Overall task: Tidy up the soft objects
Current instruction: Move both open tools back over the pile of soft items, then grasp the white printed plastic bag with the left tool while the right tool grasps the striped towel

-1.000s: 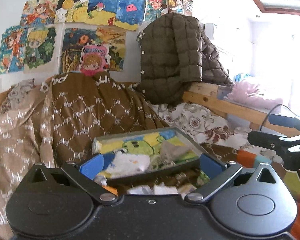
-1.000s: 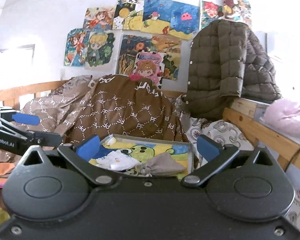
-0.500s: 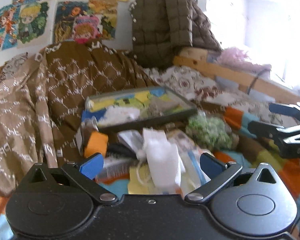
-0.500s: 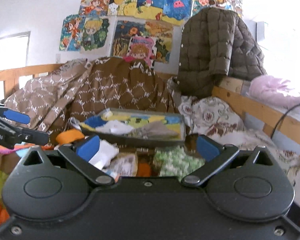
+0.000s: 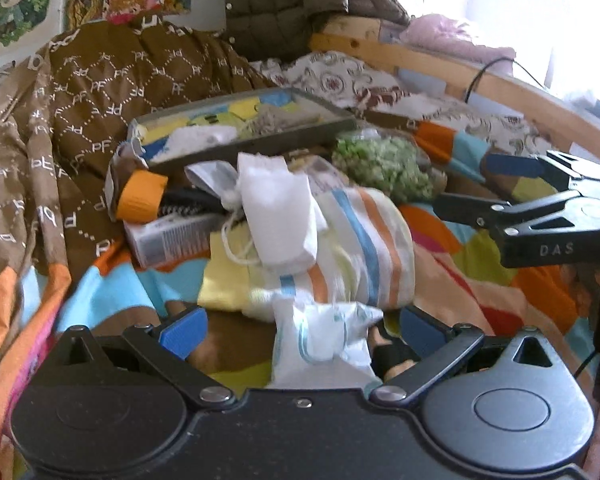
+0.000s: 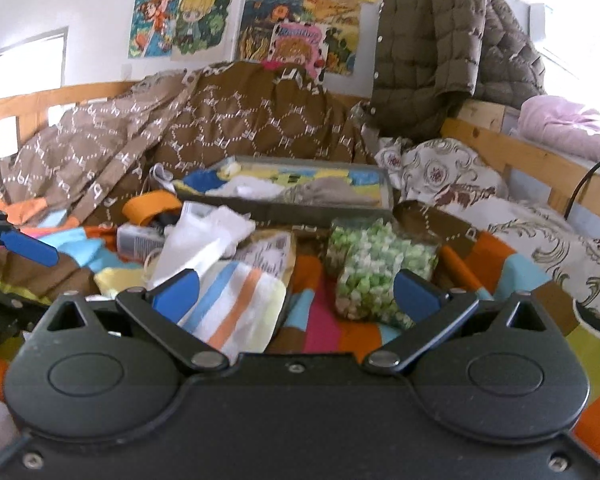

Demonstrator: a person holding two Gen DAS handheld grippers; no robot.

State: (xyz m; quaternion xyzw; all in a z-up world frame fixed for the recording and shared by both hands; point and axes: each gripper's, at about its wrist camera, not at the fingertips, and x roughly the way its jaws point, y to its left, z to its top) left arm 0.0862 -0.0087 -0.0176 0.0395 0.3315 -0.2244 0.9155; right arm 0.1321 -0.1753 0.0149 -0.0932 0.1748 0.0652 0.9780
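A pile of soft things lies on a colourful bedspread. A striped cloth (image 5: 364, 240) lies in the middle, with a white drawstring pouch (image 5: 278, 212) on it and a small white packet (image 5: 320, 344) nearest me. A green-and-white bag (image 5: 384, 164) lies to the right. Behind stands a grey tray (image 5: 260, 142) holding white and grey cloths. My left gripper (image 5: 300, 326) is open, its jaws on either side of the white packet. My right gripper (image 6: 296, 286) is open and empty over the striped cloth (image 6: 236, 308) and the green bag (image 6: 376, 268).
An orange roll (image 5: 142, 196), a black brush and a white box (image 5: 172, 238) lie left of the pile. A brown patterned quilt (image 5: 100, 80) is heaped behind. A wooden bed rail (image 5: 480, 80) runs along the right. A dark padded jacket (image 6: 432, 44) hangs at the back.
Both grippers have tilted down and moved closer to the pile. The tray has shifted up in view. The striped cloth and white packet now lie between the left gripper's fingers.
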